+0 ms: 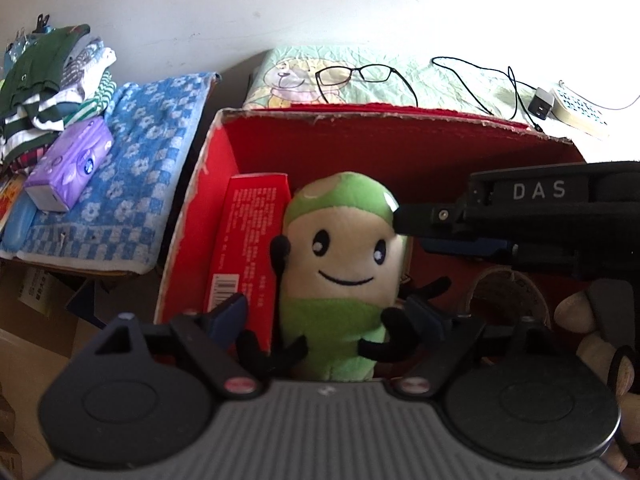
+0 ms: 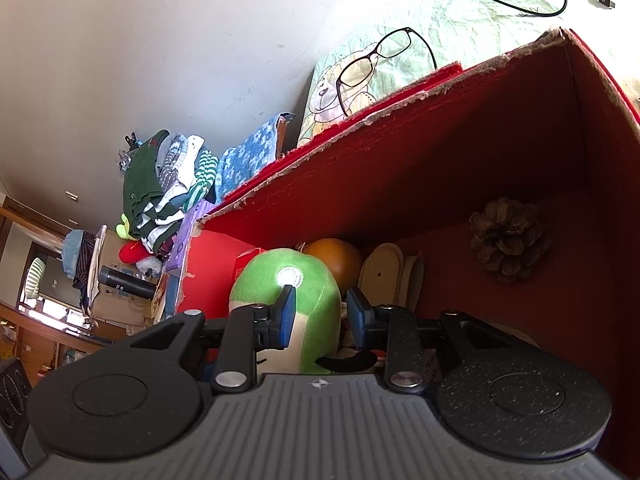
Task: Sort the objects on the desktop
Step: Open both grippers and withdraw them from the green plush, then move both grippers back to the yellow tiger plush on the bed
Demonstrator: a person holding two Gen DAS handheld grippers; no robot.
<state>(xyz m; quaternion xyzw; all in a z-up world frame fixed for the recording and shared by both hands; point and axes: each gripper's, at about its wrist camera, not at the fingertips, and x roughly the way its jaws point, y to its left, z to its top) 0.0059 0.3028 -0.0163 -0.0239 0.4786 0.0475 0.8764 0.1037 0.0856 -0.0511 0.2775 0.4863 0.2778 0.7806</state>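
Several things are already lying in the red box: a pine cone, an orange ball, a pale oval piece, a red carton and a tape roll, so by my reading you are well into the sorting. Outside it, glasses, a cable with its charger, and a purple tissue pack on the blue towel are sitting unsorted; whether those belong in the box, I cannot tell.

You are working on the green plush, which is standing upright inside the box, just beside the carton.

Your left gripper is reaching in level from the near side, its fingers spread wide on either side of the plush's lower body, not visibly pressing it.

Your right gripper is coming in from the right, tilted, at the plush's head. One blue pad is lying against the head; the other is standing just off its far side. Those fingers look partly open around the head rather than clamped, though I cannot tell for sure.
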